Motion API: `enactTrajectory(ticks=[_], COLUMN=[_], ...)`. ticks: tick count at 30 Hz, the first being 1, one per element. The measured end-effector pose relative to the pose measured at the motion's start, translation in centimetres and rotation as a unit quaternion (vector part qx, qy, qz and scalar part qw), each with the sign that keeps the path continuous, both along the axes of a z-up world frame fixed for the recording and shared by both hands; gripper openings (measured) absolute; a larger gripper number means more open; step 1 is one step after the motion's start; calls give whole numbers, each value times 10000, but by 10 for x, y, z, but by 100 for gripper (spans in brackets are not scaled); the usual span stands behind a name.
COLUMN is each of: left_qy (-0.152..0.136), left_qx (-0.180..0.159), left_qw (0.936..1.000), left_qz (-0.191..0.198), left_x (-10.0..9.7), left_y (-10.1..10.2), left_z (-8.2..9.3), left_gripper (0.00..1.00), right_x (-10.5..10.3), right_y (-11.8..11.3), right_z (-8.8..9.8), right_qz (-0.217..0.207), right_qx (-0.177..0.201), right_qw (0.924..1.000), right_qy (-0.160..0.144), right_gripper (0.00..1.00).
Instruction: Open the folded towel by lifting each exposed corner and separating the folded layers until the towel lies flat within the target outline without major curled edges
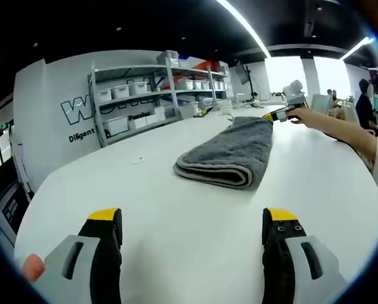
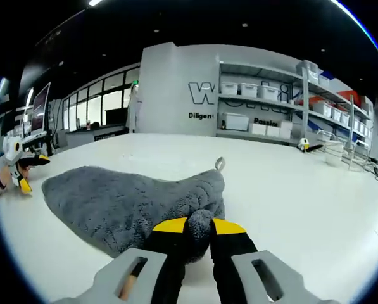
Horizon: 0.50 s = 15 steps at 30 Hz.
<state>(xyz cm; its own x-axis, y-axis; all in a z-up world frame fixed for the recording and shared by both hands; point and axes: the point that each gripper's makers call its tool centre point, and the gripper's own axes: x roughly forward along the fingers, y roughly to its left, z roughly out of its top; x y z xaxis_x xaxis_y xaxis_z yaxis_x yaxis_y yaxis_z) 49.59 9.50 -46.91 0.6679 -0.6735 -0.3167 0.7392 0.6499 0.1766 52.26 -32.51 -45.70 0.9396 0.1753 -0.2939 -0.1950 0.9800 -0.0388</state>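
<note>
Right gripper view — right gripper (image 2: 199,226) pinching grey towel (image 2: 125,202) corner, folded, plush; left gripper (image 1: 192,221) jaws apart.

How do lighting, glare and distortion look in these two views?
Left gripper view: ceiling strip lights glare, far windows blow out, the table edge bows, the towel stays sharp. Right gripper view: even light, soft shadow under the towel, shelving curves.

Looking plush and matt: grey towel (image 1: 230,154), a thick looped cloth with a stitched hem. Showing smooth white with a faint sheen: table (image 1: 176,209). Appearing as matt grey plastic with yellow tips: left gripper (image 1: 192,234), right gripper (image 2: 198,231).
</note>
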Motion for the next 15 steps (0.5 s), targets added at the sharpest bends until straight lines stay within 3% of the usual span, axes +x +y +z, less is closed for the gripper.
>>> enactTrajectory(ticks=[4, 15], left_qy=[25, 27], left_qx=[29, 28], left_qw=[10000, 10000], left_qz=[45, 74], left_x=[2, 4], left_y=[3, 4], left_z=[-2, -2], left_gripper=[90, 90], right_x=[0, -4], right_y=[6, -4], right_z=[1, 8], right_qz=[29, 0], right_qx=[-186, -336], right_qw=[9998, 9994], right_qy=[-32, -105], right_gripper=[10, 15])
